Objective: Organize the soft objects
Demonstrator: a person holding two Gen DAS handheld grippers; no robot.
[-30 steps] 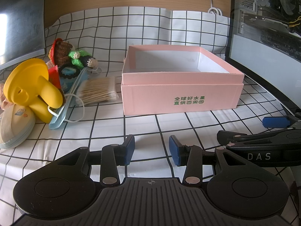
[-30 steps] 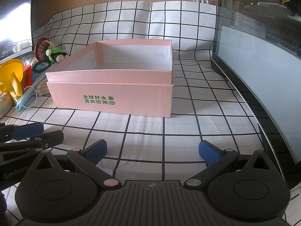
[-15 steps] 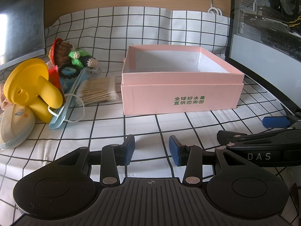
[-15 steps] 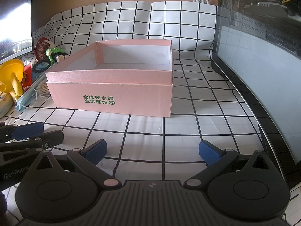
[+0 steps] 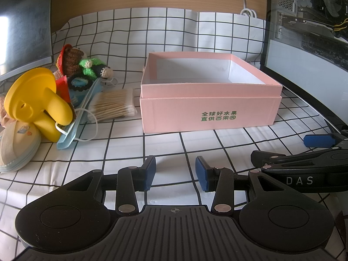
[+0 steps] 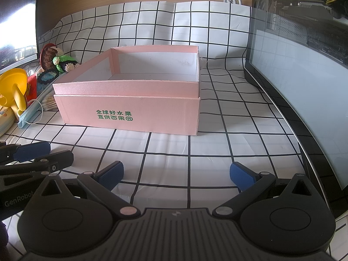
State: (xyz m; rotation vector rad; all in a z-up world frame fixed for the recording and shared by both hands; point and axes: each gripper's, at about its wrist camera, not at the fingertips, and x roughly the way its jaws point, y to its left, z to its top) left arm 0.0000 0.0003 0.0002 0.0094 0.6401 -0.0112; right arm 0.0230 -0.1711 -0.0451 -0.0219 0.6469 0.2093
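Your left gripper (image 5: 175, 172) has jaws part open, nothing between them, low over the checked tabletop (image 5: 121, 148). Your right gripper (image 6: 176, 175) has jaws spread wide, also empty. Pink box (image 5: 208, 106) sits straight ahead of both jaws, open top, nothing visible inside. Soft stuff is piled ahead-left of the left jaws: crochet dolls (image 5: 83, 65), blue face mask (image 5: 74, 126), cotton swabs (image 5: 113, 106) (just beside the box), yellow toy (image 5: 34, 100).
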